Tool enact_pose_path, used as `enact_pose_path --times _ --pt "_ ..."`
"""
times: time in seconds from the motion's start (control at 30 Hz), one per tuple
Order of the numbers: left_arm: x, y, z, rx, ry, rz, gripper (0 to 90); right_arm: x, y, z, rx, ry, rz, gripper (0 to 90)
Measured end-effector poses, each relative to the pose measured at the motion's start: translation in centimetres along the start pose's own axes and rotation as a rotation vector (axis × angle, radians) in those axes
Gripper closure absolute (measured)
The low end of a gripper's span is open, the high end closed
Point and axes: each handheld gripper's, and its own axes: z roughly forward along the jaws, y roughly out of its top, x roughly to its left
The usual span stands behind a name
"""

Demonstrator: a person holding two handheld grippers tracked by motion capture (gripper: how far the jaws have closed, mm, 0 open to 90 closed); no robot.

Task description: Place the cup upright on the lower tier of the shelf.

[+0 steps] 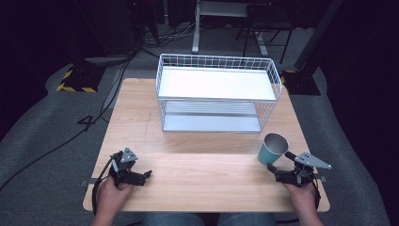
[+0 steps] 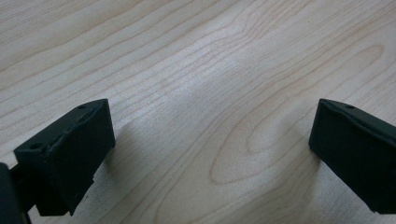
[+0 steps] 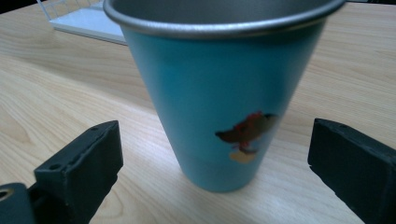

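A teal metal cup (image 1: 272, 148) stands upright on the wooden table (image 1: 197, 165) at the right, just in front of the wire rack. In the right gripper view the cup (image 3: 219, 102) is close ahead, with a small red and brown picture on its side. My right gripper (image 1: 278, 162) is open right next to the cup, its jaws spread wide on either side and apart from it (image 3: 212, 163). My left gripper (image 1: 143, 177) rests low over the table's front left, open, with only bare wood between its jaws (image 2: 212, 140).
A white wire rack (image 1: 217, 93) with two shelves stands at the back middle of the table. Cables and a yellow-black striped base (image 1: 75, 81) lie on the grey floor to the left. Table legs (image 1: 196, 28) stand behind.
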Motion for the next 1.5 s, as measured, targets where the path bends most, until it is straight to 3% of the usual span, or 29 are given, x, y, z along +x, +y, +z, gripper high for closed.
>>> enact_pose_path --times 0.23,0.47,0.6,0.63,0.7,0.97,1.03,1.5 --pt "0.0 0.0 0.0 -0.003 0.0 -0.001 0.7 0.1 0.3 1.7 -0.003 -0.003 0.02 4.1" --pt "0.0 0.0 0.0 -0.003 0.0 0.0 0.7 0.2 0.5 3.1 0.028 -0.03 0.026 4.7" --pt "0.0 0.0 0.0 -0.003 0.0 -0.001 0.7 0.3 0.6 3.5 0.053 -0.057 0.003 5.2" --pt "0.0 0.0 0.0 -0.003 0.0 -0.001 0.7 0.3 0.7 3.7 0.062 -0.063 -0.012 10.7" --pt "0.0 0.0 0.0 -0.003 0.0 0.0 0.7 0.4 0.7 3.7 0.073 -0.063 -0.025 16.0" --pt "0.0 0.0 0.0 -0.003 0.0 0.0 0.7 0.6 0.7 4.0 0.114 -0.098 -0.048 17.9" --pt "0.0 0.0 0.0 -0.003 0.0 -0.001 0.7 0.6 0.7 4.0 0.119 -0.094 -0.049 23.6" --pt "0.0 0.0 0.0 -0.003 0.0 -0.001 0.7 0.4 0.8 3.6 0.096 -0.096 -0.023 24.6"
